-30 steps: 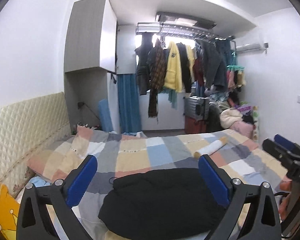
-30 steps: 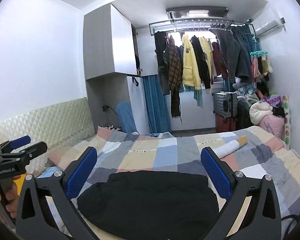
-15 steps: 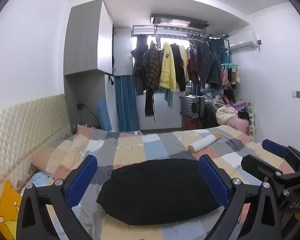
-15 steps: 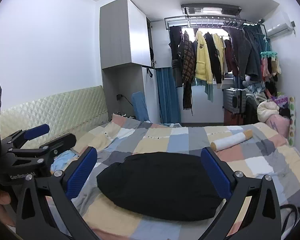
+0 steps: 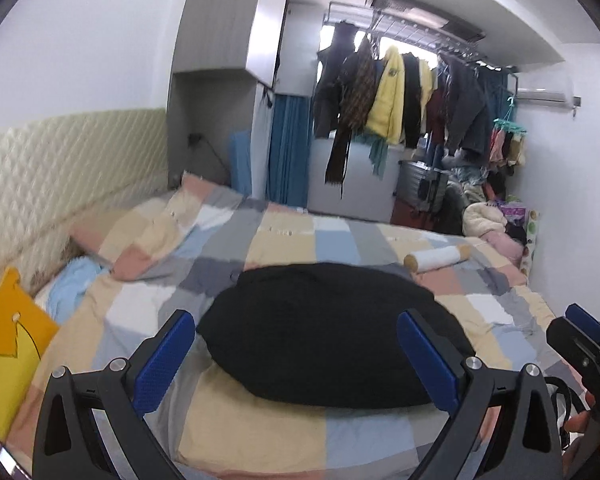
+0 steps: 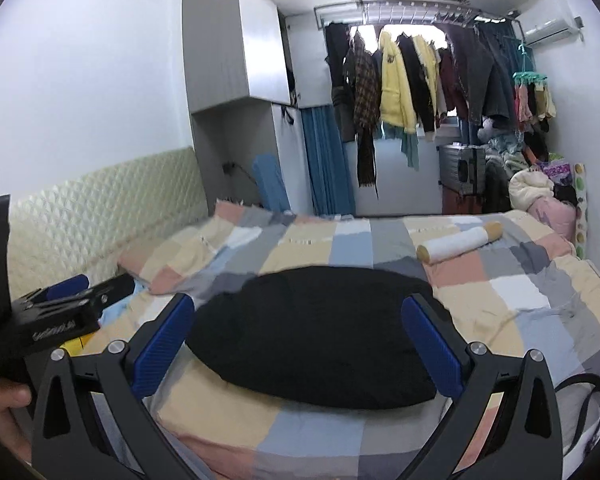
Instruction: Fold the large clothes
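A black garment (image 5: 324, 332) (image 6: 312, 328) lies folded into a compact oval on the checked bedspread (image 5: 228, 420) (image 6: 532, 300), near the bed's front edge. My left gripper (image 5: 296, 354) hangs open above the front of the bed, the garment lying between and beyond its blue pads, apart from them. My right gripper (image 6: 298, 342) is likewise open and empty, held back from the garment. Each gripper shows at the edge of the other's view.
A white roll with tan ends (image 5: 438, 258) (image 6: 460, 242) lies on the bed's far right. Pillows (image 5: 140, 236) and a yellow cushion (image 5: 8, 340) sit by the padded headboard (image 6: 100, 208). Hanging clothes (image 6: 396, 80), a suitcase (image 6: 460, 170) and piled laundry (image 5: 486, 220) fill the far end. A black strap (image 6: 588, 400) lies at front right.
Both grippers have drawn back and risen from the bed, so more bedspread shows in front of the garment. The left view has tilted. The garment has not moved.
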`<action>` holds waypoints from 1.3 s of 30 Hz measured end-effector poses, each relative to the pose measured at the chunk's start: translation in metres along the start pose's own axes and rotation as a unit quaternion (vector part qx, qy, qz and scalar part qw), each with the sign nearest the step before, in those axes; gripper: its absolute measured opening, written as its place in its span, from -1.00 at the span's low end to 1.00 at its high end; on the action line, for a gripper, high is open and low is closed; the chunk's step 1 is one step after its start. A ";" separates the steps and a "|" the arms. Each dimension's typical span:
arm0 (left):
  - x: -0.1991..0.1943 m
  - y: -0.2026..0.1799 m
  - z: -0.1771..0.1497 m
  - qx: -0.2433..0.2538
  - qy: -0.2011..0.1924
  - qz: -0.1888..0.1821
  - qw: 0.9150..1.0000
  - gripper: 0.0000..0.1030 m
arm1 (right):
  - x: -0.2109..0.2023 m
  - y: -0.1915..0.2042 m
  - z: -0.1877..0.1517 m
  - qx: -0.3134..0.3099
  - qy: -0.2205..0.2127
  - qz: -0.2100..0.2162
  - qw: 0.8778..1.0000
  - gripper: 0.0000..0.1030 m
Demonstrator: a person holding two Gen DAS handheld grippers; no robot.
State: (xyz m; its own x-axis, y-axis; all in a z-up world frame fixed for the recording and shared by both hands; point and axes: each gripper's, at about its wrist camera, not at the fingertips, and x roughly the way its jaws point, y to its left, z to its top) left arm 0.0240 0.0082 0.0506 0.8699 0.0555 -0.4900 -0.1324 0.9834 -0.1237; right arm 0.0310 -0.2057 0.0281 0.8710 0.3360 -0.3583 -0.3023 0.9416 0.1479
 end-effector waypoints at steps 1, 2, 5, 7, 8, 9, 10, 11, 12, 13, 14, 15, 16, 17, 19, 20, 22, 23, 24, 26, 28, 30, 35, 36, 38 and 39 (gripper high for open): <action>0.007 0.001 -0.005 -0.002 0.012 0.000 1.000 0.98 | 0.003 -0.001 -0.002 0.000 0.006 -0.002 1.000 1.00; 0.010 0.001 -0.008 0.000 0.017 -0.001 1.000 0.98 | 0.007 -0.001 -0.005 -0.003 0.011 -0.006 1.000 1.00; 0.020 -0.005 -0.015 0.017 0.031 0.000 0.999 0.98 | 0.019 -0.005 -0.014 -0.007 0.030 -0.019 0.999 1.00; 0.025 -0.008 -0.018 0.024 0.036 0.003 0.999 0.98 | 0.026 -0.009 -0.018 0.001 0.041 -0.020 0.999 1.00; 0.028 -0.010 -0.019 0.027 0.040 0.001 0.999 0.98 | 0.029 -0.012 -0.020 0.007 0.047 -0.022 0.999 1.00; 0.030 -0.012 -0.019 0.027 0.043 0.000 0.999 0.98 | 0.030 -0.014 -0.021 0.012 0.048 -0.024 0.998 1.00; 0.031 -0.013 -0.019 0.027 0.044 0.000 0.999 0.98 | 0.031 -0.015 -0.022 0.013 0.049 -0.025 0.998 1.00; 0.032 -0.014 -0.020 0.028 0.045 -0.002 0.999 0.98 | 0.032 -0.015 -0.023 0.013 0.050 -0.025 0.998 1.00; 0.033 -0.014 -0.020 0.029 0.046 -0.003 0.999 0.98 | 0.033 -0.016 -0.024 0.013 0.052 -0.026 0.998 1.00; 0.034 -0.015 -0.021 0.031 0.047 -0.003 0.998 0.98 | 0.034 -0.016 -0.025 0.013 0.054 -0.027 0.998 1.00; 0.035 -0.016 -0.021 0.032 0.049 -0.002 0.998 0.98 | 0.035 -0.017 -0.025 0.014 0.056 -0.027 0.998 1.00; 0.037 -0.017 -0.022 0.035 0.052 0.002 0.998 0.98 | 0.034 -0.018 -0.026 0.015 0.058 -0.025 0.998 1.00; 0.037 -0.018 -0.022 0.037 0.053 0.004 0.998 0.98 | 0.034 -0.018 -0.026 0.016 0.058 -0.024 0.998 1.00; 0.037 -0.019 -0.023 0.039 0.054 0.006 0.998 0.98 | 0.033 -0.018 -0.025 0.018 0.058 -0.024 0.998 1.00; 0.038 -0.020 -0.024 0.040 0.056 0.004 0.998 0.98 | 0.032 -0.018 -0.024 0.017 0.056 -0.025 0.998 1.00; 0.037 -0.020 -0.023 0.040 0.057 0.003 0.998 0.98 | 0.033 -0.018 -0.024 0.017 0.056 -0.026 0.998 1.00; 0.038 -0.020 -0.023 0.040 0.057 0.004 0.998 0.98 | 0.032 -0.018 -0.023 0.018 0.055 -0.025 0.998 1.00; 0.038 -0.021 -0.023 0.041 0.057 0.004 0.998 0.98 | 0.032 -0.018 -0.023 0.019 0.056 -0.024 0.998 1.00; 0.038 -0.020 -0.023 0.041 0.057 0.003 0.998 0.98 | 0.032 -0.018 -0.024 0.021 0.058 -0.024 0.998 1.00; 0.038 -0.019 -0.023 0.046 0.058 0.002 0.997 0.98 | 0.035 -0.016 -0.024 0.021 0.062 -0.023 0.998 1.00; 0.039 -0.020 -0.024 0.050 0.058 0.005 0.997 0.98 | 0.036 -0.015 -0.024 0.020 0.065 -0.024 0.997 1.00; 0.040 -0.021 -0.024 0.057 0.059 0.005 0.997 0.98 | 0.037 -0.015 -0.025 0.021 0.068 -0.025 0.997 1.00; 0.040 -0.024 -0.026 0.059 0.062 0.002 0.996 0.98 | 0.034 -0.015 -0.024 0.023 0.066 -0.030 0.997 1.00; 0.040 -0.023 -0.026 0.059 0.063 0.001 0.996 0.98 | 0.034 -0.016 -0.024 0.022 0.066 -0.032 0.997 1.00; 0.040 -0.023 -0.026 0.058 0.064 0.002 0.996 0.98 | 0.034 -0.016 -0.025 0.020 0.068 -0.034 0.997 1.00; 0.040 -0.023 -0.026 0.057 0.064 0.001 0.996 0.98 | 0.034 -0.016 -0.025 0.021 0.069 -0.035 0.997 1.00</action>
State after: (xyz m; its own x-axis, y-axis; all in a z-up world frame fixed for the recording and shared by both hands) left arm 0.0499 -0.0162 0.0112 0.8004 0.0429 -0.5979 -0.0731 0.9970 -0.0263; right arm 0.0557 -0.2094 -0.0092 0.8273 0.2721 -0.4914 -0.2244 0.9621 0.1549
